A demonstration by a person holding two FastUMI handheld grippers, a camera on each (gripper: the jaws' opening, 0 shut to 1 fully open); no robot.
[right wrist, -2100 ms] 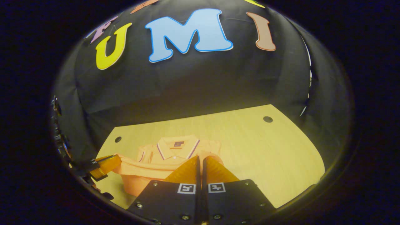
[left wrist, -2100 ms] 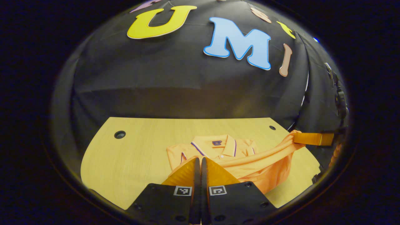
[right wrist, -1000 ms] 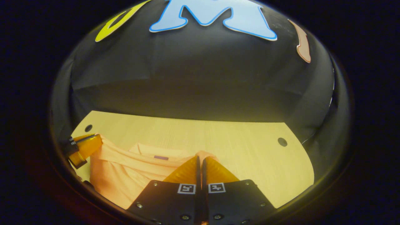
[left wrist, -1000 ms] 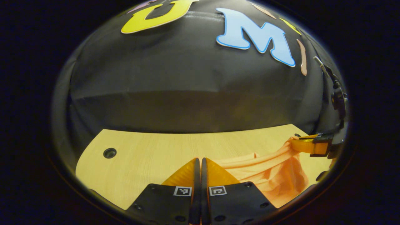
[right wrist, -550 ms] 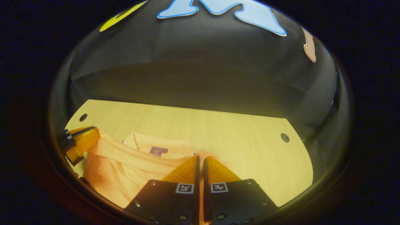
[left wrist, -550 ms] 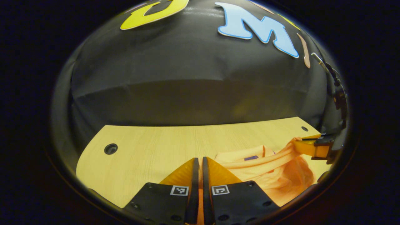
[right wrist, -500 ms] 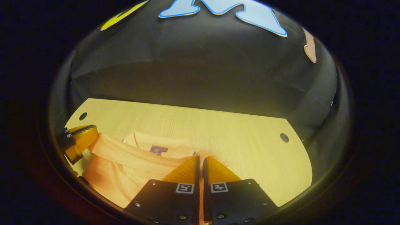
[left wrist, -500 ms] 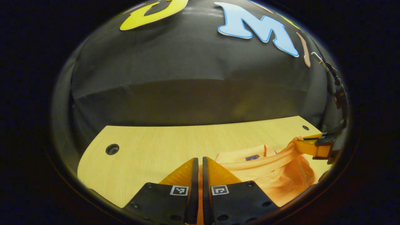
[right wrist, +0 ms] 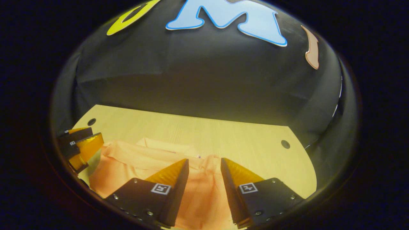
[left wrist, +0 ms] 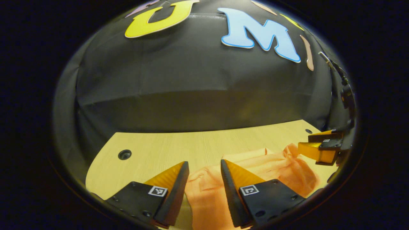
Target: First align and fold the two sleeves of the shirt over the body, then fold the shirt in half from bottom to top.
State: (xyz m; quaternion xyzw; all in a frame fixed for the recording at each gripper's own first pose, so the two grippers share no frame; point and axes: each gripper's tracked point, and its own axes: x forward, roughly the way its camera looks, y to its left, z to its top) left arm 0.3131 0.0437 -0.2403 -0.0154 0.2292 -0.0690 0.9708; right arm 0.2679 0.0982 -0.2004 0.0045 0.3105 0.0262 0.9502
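Left gripper view: the left tongs [left wrist: 204,166] are held low and nearly level over the table [left wrist: 153,150], pointing toward the booth's black wall [left wrist: 191,89]. Their jaws stand wide apart with nothing between the tips; neither finger presses on cloth. The shirt [left wrist: 255,172], orange, lies on the table under and beyond the gap, running rightward as a rumpled band with loose folds along its far edge. At the far right of this view the right tongs [left wrist: 311,143] sit beside the shirt's end, jaws parted, with cloth bunched just in front of them; whether they touch it cannot be told. A round hole [left wrist: 124,154] in the table sits left of the left tongs, well apart from the shirt. Right gripper view: the right tongs [right wrist: 204,164] are likewise low and level, aimed at the wall [right wrist: 204,80], jaws spread wide, gripping nothing. The shirt [right wrist: 143,156] lies flat on the table [right wrist: 255,143] beneath the gap and spreads leftward, its far edge creased, a smaller flap showing behind that edge. The left tongs [right wrist: 84,135] appear at the far left edge, jaws parted, just beside the shirt's left end. A hole [right wrist: 285,144] lies right, away from the shirt.
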